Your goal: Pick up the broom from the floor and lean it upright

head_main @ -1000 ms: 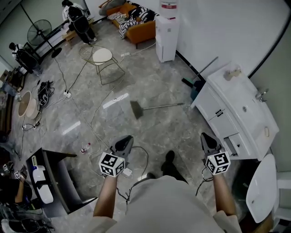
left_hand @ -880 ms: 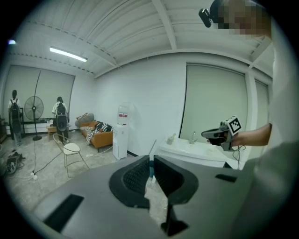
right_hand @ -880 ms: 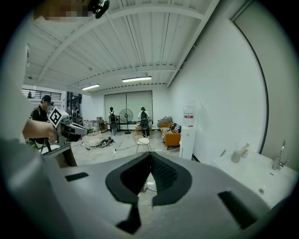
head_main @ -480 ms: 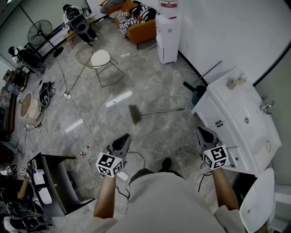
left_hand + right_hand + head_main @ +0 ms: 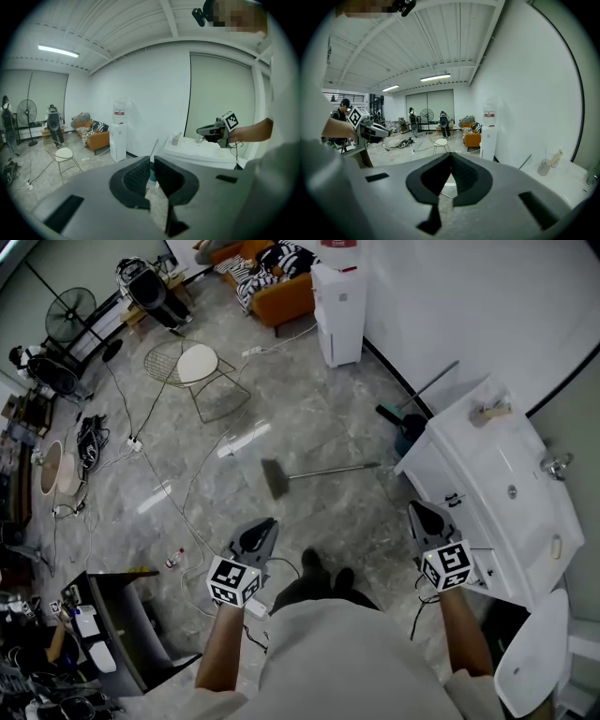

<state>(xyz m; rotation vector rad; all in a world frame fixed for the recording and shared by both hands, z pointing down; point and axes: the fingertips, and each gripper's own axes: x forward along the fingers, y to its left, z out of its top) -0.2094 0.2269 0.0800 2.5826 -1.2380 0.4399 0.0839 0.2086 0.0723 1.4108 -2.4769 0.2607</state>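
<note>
The broom (image 5: 323, 471) lies flat on the grey marble floor, its dark head (image 5: 275, 478) to the left and its thin handle pointing right toward the white cabinet. My left gripper (image 5: 262, 524) hangs in the air short of the broom head, jaws shut with nothing in them. My right gripper (image 5: 415, 510) is held close beside the cabinet, below the handle's end, also shut and empty. In the left gripper view the jaws (image 5: 152, 159) stand almost together. Those of the right gripper view (image 5: 450, 154) meet at their tips. Neither gripper touches the broom.
A white sink cabinet (image 5: 487, 474) stands at the right, with a dark dustpan and stick (image 5: 405, 413) leaning at its far corner. Beyond are a water dispenser (image 5: 339, 306), a wire chair (image 5: 197, 367), floor cables (image 5: 178, 502) and a dark desk (image 5: 122, 615).
The person has stepped forward, so the broom lies slightly lower and nearer in the head view. Both grippers came along with the body and stayed shut.
</note>
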